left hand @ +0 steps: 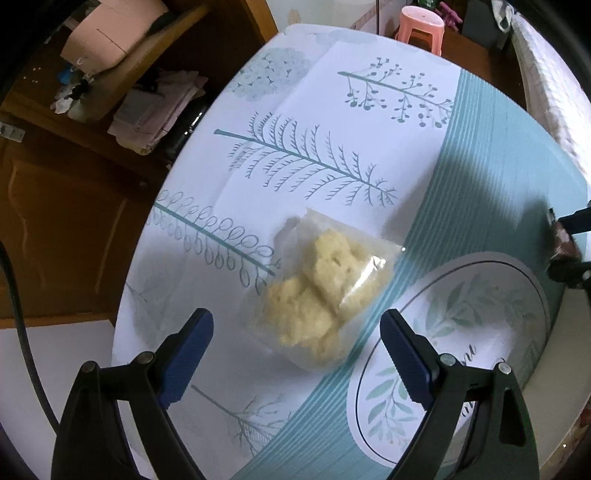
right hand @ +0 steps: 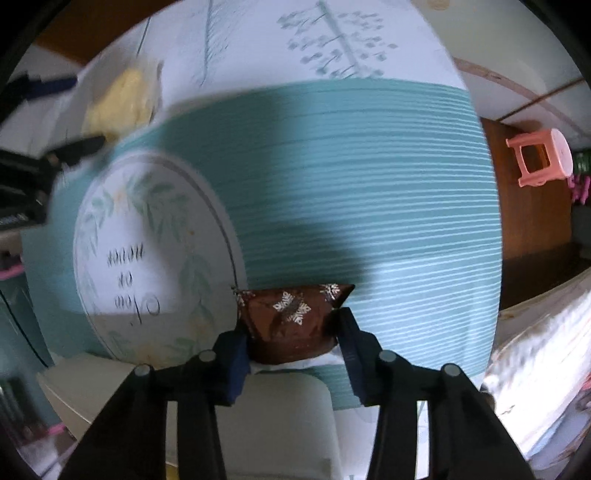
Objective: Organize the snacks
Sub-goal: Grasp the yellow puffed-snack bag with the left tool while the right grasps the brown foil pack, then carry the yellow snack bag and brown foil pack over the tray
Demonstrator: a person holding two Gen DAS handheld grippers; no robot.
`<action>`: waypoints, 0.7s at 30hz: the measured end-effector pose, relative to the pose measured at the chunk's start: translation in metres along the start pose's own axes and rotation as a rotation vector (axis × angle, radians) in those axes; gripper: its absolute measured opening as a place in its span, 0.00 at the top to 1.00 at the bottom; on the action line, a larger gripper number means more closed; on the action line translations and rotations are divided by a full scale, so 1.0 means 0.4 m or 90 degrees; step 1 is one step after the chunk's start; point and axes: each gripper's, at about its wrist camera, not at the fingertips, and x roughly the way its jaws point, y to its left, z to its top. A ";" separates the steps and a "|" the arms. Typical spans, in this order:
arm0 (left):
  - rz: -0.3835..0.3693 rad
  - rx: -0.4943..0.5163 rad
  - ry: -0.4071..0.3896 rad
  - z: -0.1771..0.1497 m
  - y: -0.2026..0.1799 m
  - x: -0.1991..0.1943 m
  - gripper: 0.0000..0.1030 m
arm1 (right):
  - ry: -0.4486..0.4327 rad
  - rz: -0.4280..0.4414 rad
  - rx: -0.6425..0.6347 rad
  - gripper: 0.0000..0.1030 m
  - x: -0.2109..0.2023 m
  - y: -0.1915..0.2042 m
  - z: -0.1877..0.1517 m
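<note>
A clear bag of pale yellow cake pieces (left hand: pixel 321 291) lies on the tree-print tablecloth (left hand: pixel 332 129). My left gripper (left hand: pixel 297 319) hovers just over its near end, jaws wide open, a blue pad on each side and neither touching it. In the right wrist view a brown foil-wrapped snack with silver snowflakes (right hand: pixel 291 317) sits at the table's near edge, and my right gripper (right hand: pixel 291 326) is shut on it with both pads pressing its sides. That right gripper (left hand: pixel 567 247) and the brown snack (left hand: pixel 563 240) also show at the left view's right edge. The yellow bag (right hand: pixel 122 99) appears blurred at upper left.
A round leaf-wreath print (right hand: pixel 147 251) marks the teal-striped cloth between the two snacks. A pink stool (left hand: pixel 421 29) stands beyond the table's far end. A wooden shelf with papers (left hand: pixel 147 103) is to the left. A pale beige surface (right hand: pixel 277 406) lies below the table's near edge.
</note>
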 end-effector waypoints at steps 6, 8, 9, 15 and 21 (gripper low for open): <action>-0.004 -0.009 0.020 0.018 -0.004 0.051 0.11 | -0.033 0.041 0.052 0.63 -0.027 -0.038 0.009; -0.023 -0.029 0.004 0.017 0.003 0.044 0.21 | -0.044 0.042 0.056 0.63 -0.033 -0.040 0.003; -0.038 -0.039 0.000 0.014 0.004 0.041 0.35 | -0.048 0.043 0.058 0.64 -0.035 -0.041 -0.001; 0.000 -0.076 -0.026 -0.021 -0.007 0.013 0.54 | -0.075 0.070 0.071 0.65 -0.056 -0.057 -0.030; 0.018 -0.146 -0.039 -0.097 -0.014 -0.078 0.63 | -0.118 0.098 0.082 0.66 -0.107 -0.082 -0.056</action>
